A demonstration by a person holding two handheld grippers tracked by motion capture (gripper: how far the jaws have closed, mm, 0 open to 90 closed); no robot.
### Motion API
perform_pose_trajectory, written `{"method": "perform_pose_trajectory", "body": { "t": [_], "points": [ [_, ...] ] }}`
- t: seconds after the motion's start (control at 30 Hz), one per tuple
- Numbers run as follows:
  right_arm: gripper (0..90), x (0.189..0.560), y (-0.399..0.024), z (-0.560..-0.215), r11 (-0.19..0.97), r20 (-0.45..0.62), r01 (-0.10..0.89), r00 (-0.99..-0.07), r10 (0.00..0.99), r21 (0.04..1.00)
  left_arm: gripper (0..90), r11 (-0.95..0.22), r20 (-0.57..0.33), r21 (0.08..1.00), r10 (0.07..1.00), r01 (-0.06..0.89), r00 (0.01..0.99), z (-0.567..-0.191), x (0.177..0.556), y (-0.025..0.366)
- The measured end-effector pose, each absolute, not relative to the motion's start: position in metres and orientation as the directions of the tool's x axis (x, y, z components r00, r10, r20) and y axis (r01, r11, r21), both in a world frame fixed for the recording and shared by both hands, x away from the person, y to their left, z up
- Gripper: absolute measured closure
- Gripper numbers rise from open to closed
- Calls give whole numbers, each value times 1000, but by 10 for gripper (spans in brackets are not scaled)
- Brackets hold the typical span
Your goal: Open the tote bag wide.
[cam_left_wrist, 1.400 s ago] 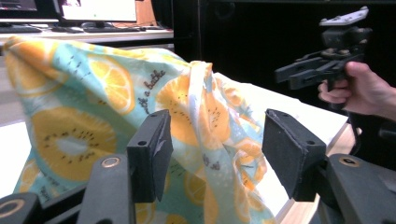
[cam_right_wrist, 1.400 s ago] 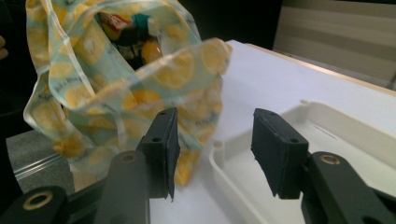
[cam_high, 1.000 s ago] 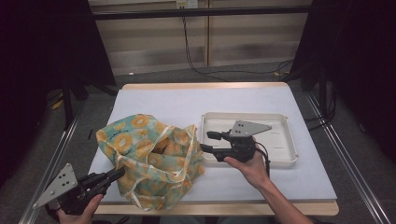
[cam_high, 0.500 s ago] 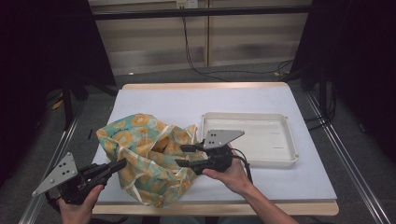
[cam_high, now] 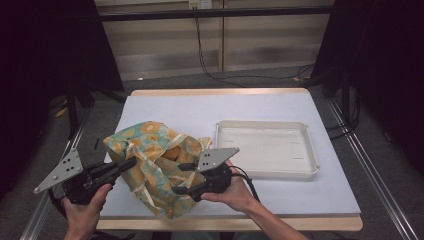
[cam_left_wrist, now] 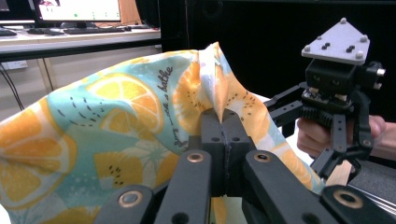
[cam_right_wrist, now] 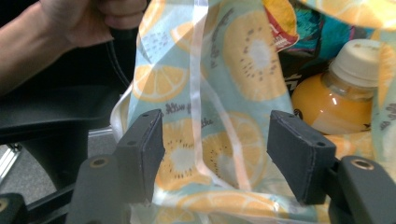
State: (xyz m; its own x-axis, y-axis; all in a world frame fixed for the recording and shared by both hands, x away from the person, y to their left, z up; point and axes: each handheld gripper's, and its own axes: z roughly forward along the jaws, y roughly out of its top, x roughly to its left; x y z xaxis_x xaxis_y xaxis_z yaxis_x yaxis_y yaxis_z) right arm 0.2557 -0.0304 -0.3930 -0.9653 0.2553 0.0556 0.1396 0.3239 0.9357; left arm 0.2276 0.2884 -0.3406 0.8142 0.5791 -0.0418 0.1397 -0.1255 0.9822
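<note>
The lemon-print cloth bag (cam_high: 155, 167) sits at the lower left of the high view, on the white surface (cam_high: 260, 107), left of the empty white tray (cam_high: 267, 172); the left claw (cam_high: 131, 163), at the lower left, has its jaws pressed together on a fold of the bag's fabric; the right claw (cam_high: 177, 177), lower centre, has its jaws spread, just been opening, with bag cloth between them but unpinched; inside the bag's mouth, an orange juice bottle (cam_right_wrist: 336, 93) shows at the right gripper view's upper right.
</note>
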Motion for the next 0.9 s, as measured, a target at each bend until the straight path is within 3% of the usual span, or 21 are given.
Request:
{"method": "perform_pose_trajectory", "body": {
  "t": [0.63,0.73,0.87,0.9],
  "points": [
    [325,242,-35,-381,328,41,109,-978,207,938,900,-124,-46,982,586,146,809,-322,245,275],
    [470,248,-36,-383,328,37,116,-971,237,937,900,-107,-55,984,584,144,810,-320,245,278],
    [844,260,-38,-382,295,47,133,-959,280,946,900,-116,-42,984,596,138,802,-319,243,284],
    [896,262,-39,-381,285,55,137,-959,278,949,900,-117,-41,984,594,137,803,-319,243,286]
  ]
}}
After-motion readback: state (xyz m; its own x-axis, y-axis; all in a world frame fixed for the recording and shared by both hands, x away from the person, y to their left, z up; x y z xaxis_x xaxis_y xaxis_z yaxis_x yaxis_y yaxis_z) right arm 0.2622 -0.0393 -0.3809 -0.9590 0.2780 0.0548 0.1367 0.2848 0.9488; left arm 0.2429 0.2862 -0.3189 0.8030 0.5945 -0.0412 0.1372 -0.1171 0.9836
